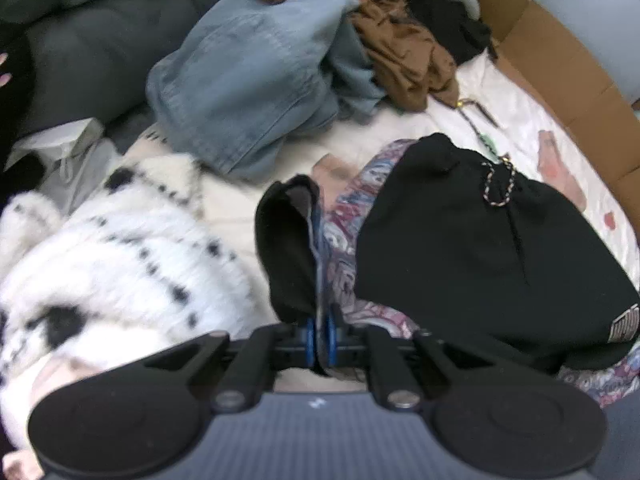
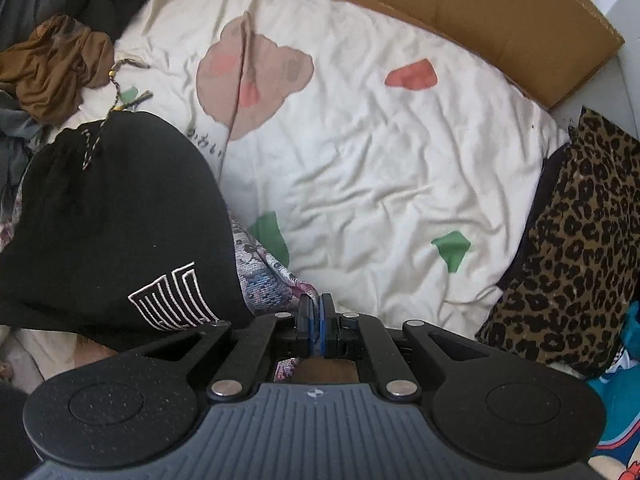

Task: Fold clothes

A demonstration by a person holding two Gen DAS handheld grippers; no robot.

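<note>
Cream bedsheet (image 2: 360, 160) | left tongs (image 1: 319, 332), right tongs (image 2: 317, 320) both clamp black garment's (image 1: 480, 260) patterned lining, ahead.

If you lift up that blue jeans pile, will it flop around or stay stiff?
The jeans would probably flop, since they already lie crumpled in soft folds. They look thick and bulky, so they are likely heavier than the thin brown cloth draped against them. That cloth might get dragged along too.
</note>
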